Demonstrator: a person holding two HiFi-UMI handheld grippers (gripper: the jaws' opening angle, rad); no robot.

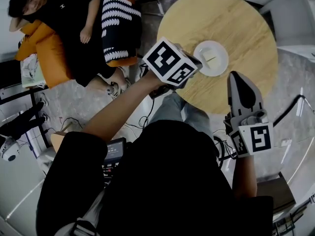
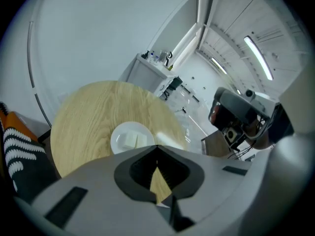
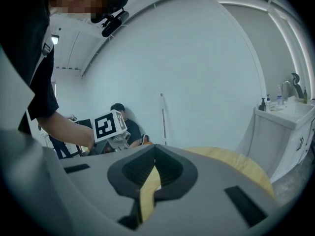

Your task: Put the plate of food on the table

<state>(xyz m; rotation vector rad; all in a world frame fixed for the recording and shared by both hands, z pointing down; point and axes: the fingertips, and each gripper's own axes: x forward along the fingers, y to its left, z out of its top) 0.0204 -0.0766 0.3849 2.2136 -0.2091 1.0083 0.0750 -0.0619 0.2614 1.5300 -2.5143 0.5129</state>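
Fingers [image 2: 98,191] of the left gripper [image 2: 157,147] are pressed fully together at their tips, with nothing between them. Just beyond those tips, slightly to their left, sits the small round white plate [image 2: 118,135]. It carries a few pale, flat square pieces of food [image 2: 132,140]. In the head view the left gripper [image 1: 197,61] overlaps the near rim of the plate [image 1: 221,65], and I cannot tell whether they touch.

The plate stands flat on the round pale wooden counter [image 1: 236,28], which spreads out under and past the fingers, so the placing looks done.

If the plate must be taken again, it looks like glazed ceramic or hard plastic. I judge it stiff, light to moderate in weight, smooth enough to slip in a pinch, and liable to chip if knocked. The food lies loose and would probably slide if the plate tipped. The raised rim on the side nearest the fingers is the natural hold, with one finger under and one over, keeping the plate level.

Further out, nearer the person than the plate, the right gripper [image 1: 235,76] hangs over the counter's near edge. Its own fingers [image 3: 221,181] are also together and empty, with only wood grain showing through their hollow.

Well beyond the left fingers' outer side, another person [image 1: 64,14] reclines on an orange seat [image 1: 47,53] beside a black-and-white striped cushion [image 1: 118,26].
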